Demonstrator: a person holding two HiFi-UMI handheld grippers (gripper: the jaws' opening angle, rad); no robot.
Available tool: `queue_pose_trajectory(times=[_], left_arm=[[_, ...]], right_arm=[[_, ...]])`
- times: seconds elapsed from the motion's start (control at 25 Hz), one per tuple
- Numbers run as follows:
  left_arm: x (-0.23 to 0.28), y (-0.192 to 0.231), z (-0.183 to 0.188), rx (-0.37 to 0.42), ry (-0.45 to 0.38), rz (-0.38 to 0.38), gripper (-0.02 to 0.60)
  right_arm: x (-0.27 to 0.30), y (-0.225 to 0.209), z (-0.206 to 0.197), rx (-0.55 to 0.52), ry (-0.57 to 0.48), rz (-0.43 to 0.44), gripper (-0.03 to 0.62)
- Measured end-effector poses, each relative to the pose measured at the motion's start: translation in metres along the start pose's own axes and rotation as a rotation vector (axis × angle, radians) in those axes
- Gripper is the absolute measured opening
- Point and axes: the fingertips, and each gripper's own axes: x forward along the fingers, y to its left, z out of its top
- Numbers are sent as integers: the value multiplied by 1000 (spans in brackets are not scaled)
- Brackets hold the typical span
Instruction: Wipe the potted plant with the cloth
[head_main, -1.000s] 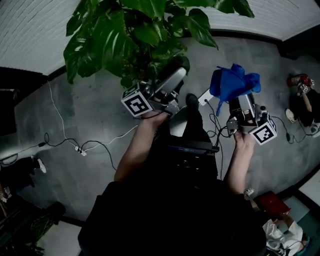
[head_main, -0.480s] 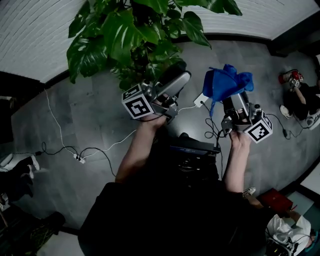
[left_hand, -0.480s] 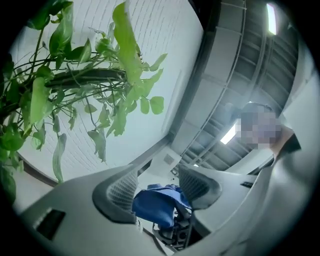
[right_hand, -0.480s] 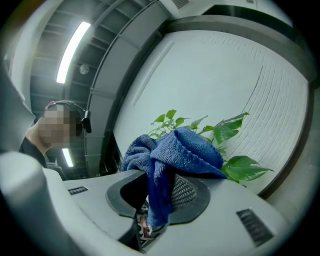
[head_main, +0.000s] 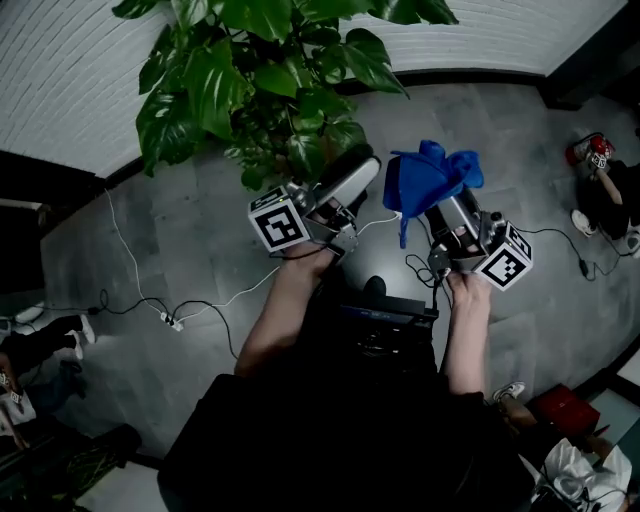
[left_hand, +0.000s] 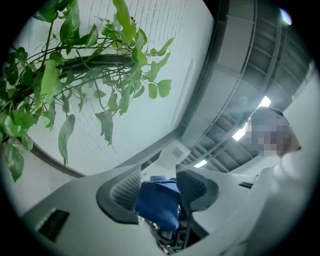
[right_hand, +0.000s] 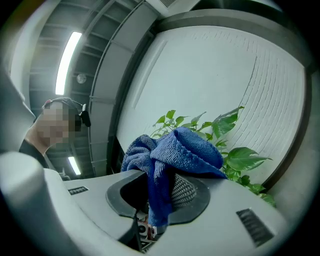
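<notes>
The potted plant (head_main: 260, 80) spreads big green leaves at the top of the head view, and it also shows in both gripper views (left_hand: 75, 75) (right_hand: 235, 155). My right gripper (head_main: 442, 205) is shut on the bunched blue cloth (head_main: 430, 178), which drapes over its jaws (right_hand: 175, 150). My left gripper (head_main: 368, 165) points up at the lower leaves, just left of the cloth. Its jaws have just been closing, but a gap remains and no leaf is in it. Some blue cloth (left_hand: 157, 202) shows through that gap, though the head view shows nothing held.
White cables (head_main: 200, 300) and a power strip (head_main: 170, 322) lie on the grey floor left of me. A white brick wall (head_main: 60, 70) stands behind the plant. One person sits at the right edge (head_main: 605, 195), and another person's legs (head_main: 40, 340) are at the left.
The right gripper has carried the cloth to the left, closer to the left gripper and the low leaves. Both hands have moved in toward the plant.
</notes>
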Motion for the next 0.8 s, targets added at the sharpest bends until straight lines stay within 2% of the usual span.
queue_pose_trajectory(times=[0.24, 0.44, 0.6, 0.8], left_arm=[[-2, -1, -39, -40, 12, 114, 215], [-6, -13, -80, -7, 36, 178, 215], [-9, -26, -106, 23, 61, 198, 215], [-12, -35, -109, 42, 71, 169, 215]], right_arm=[[-31, 2, -6, 76, 13, 25, 103], [-65, 3, -12, 143, 15, 43, 103], [-87, 9, -18, 232, -3, 70, 103], [-93, 19, -20, 276, -51, 79, 102]])
